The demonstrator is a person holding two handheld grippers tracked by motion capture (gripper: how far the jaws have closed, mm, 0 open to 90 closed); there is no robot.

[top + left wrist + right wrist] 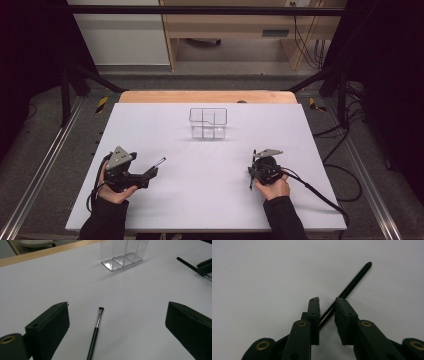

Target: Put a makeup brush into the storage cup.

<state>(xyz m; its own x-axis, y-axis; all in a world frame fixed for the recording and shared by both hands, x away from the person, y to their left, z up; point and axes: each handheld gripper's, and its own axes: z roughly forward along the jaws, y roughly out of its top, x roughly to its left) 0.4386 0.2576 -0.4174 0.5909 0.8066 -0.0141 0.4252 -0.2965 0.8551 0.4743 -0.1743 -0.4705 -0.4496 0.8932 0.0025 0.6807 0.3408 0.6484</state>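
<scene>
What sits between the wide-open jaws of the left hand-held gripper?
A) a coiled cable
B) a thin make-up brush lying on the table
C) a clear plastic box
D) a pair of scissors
B: in the left gripper view a thin brush lies flat on the white table between the open jaws of the left hand-held gripper, untouched; the clear organiser stands farther off.
</scene>
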